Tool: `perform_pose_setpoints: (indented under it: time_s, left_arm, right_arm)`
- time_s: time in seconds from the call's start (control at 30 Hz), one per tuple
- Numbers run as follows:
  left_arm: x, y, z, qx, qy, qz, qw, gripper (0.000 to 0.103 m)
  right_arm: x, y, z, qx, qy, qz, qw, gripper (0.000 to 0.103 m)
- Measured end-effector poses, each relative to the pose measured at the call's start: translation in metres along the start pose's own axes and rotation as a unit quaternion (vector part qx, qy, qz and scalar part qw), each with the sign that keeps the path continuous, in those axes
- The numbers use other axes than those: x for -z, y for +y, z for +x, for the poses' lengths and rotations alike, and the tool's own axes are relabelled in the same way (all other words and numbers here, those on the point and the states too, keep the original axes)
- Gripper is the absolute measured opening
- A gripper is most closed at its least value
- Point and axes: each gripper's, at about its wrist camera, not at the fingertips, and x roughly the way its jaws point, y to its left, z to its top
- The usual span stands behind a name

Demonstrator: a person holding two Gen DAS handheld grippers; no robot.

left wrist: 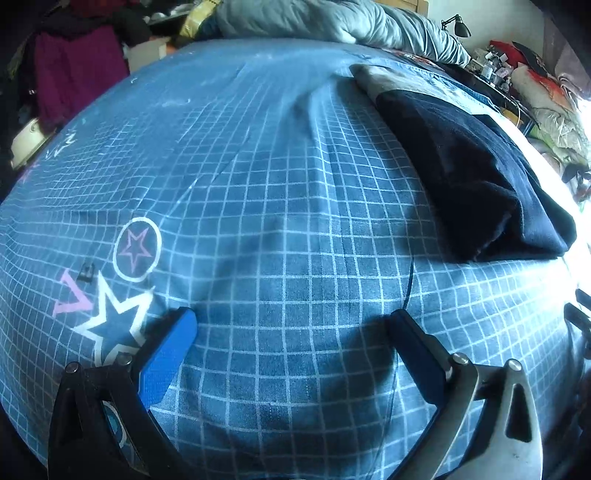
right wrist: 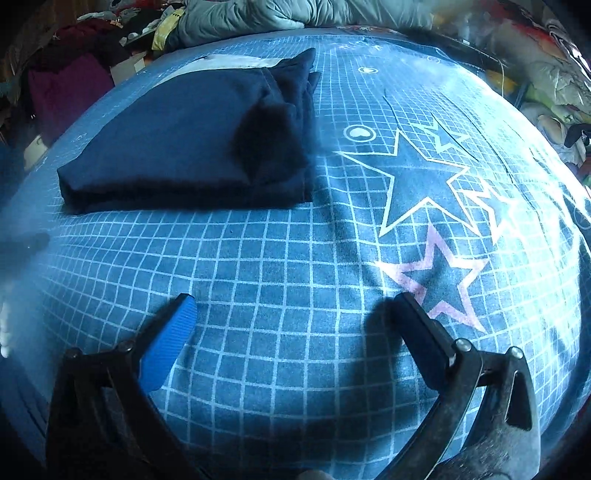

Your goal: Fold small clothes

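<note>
Folded navy fabric garment (right wrist: 184,136) is seen upper left on the blue grid-printed bedsheet (right wrist: 295,295); left gripper (left wrist: 291,321) and right gripper (right wrist: 295,306) are held apart, empty; edges should be squared gently.

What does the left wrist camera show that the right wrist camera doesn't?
Only the left wrist view shows a black desk lamp and a circled pink star on the sheet. Only the right wrist view shows the big white-outlined star and heart badges. Both show the folded navy garment, the blue grid sheet and the crumpled grey duvet.
</note>
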Motion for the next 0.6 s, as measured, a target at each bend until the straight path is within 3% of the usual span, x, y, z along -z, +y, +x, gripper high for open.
perform_pose_setpoints:
  time_s: [0.6]
  left_arm:
    - [-0.009, 0.002, 0.007, -0.004, -0.007, 0.004, 1.0, 0.103]
  right_arm:
    - [0.021, 0.004, -0.015, -0.02, -0.042, -0.012, 0.999, 0.103]
